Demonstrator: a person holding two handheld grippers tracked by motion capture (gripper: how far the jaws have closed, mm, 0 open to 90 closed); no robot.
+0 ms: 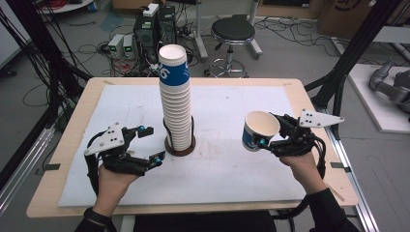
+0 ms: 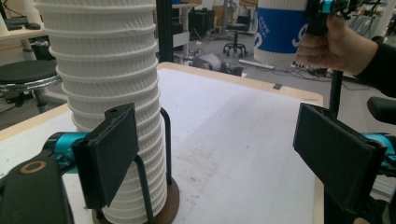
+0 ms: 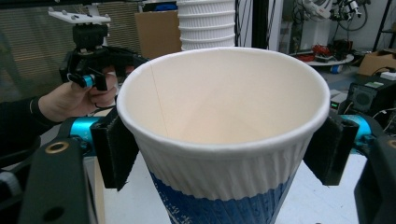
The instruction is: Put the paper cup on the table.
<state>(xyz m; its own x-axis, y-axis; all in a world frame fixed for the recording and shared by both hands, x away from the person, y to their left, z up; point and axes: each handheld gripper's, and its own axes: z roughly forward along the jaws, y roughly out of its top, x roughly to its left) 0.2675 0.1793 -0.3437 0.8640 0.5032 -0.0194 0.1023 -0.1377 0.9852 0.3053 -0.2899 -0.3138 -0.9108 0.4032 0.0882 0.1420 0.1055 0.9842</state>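
A tall stack of ribbed white paper cups (image 1: 175, 101) stands in a wire holder with a round brown base (image 1: 169, 149) at the middle of the table. Its top cup has a blue band. My left gripper (image 1: 151, 143) is open just left of the base, and the stack (image 2: 107, 70) rises beside its left pad (image 2: 109, 156). My right gripper (image 1: 268, 131) is shut on a single white-and-blue cup (image 1: 260, 129), held off the table at the right with its mouth tilted up. The pads (image 3: 114, 151) press both sides of the cup (image 3: 224, 140).
A white mat (image 1: 232, 169) covers most of the wooden table (image 1: 77, 130). On the floor beyond the far edge are a black stool (image 1: 233, 31), computer boxes (image 1: 152, 29) and cables. Black frame posts (image 1: 345, 72) stand at the right.
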